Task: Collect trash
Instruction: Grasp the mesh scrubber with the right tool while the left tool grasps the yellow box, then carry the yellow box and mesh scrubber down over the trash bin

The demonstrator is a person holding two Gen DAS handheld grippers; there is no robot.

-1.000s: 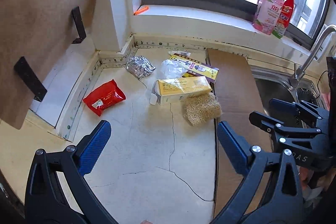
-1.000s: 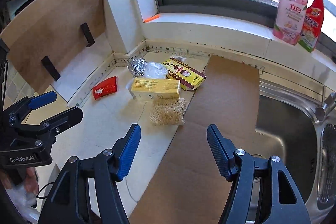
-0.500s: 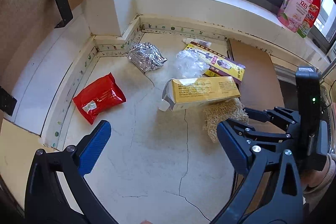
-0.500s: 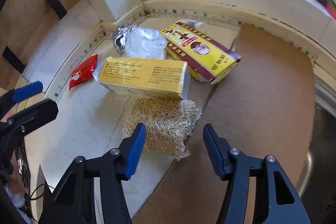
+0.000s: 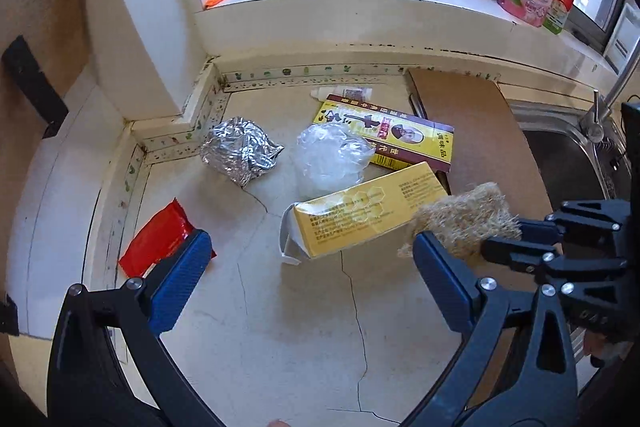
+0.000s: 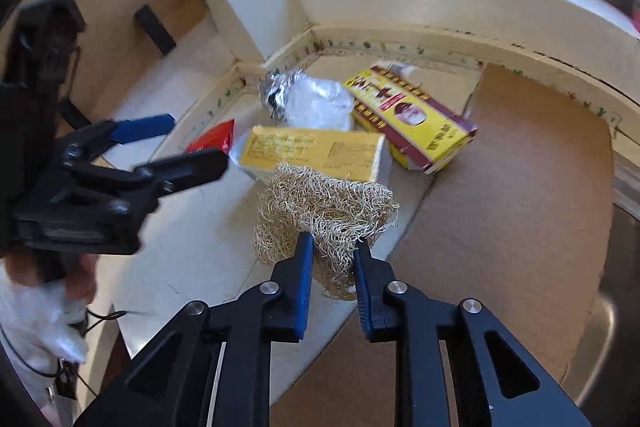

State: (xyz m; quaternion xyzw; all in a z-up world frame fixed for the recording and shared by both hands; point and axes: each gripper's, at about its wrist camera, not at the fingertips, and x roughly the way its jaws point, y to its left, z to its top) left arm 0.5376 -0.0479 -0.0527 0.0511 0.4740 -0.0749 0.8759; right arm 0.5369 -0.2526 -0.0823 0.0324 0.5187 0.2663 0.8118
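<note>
Since half a second ago your right gripper [image 6: 333, 267] closed onto the loofah scrubber [image 6: 320, 207], lower center, pinching its near edge for lifting. Your left gripper [image 5: 308, 283] hangs open, empty, above the counter [image 5: 280, 327].

1. The scrubber [image 6: 320, 211] was a rough, dry tangle of straw-coloured fibres.
2. The foil ball [image 5: 240, 151] was crinkled, shiny silver metal foil.
3. The clear bag [image 5: 332, 157] was thin, see-through plastic, all wrinkled.
4. The red wrapper [image 5: 158, 237] was glossy plastic.
5. The yellow box [image 5: 360, 215] and the dark red box [image 5: 396, 137] were smooth printed card.
6. The worktop [image 5: 280, 327] was pale, matt stone with thin cracks.
7. The brown board [image 6: 512, 211] looked like flat, dull cardboard.
8. The sink [image 5: 568, 163] was shiny metal.
9. The right tool [image 6: 332, 259] had matt black plastic arms and ribbed blue pads [image 6: 305, 267].
</note>
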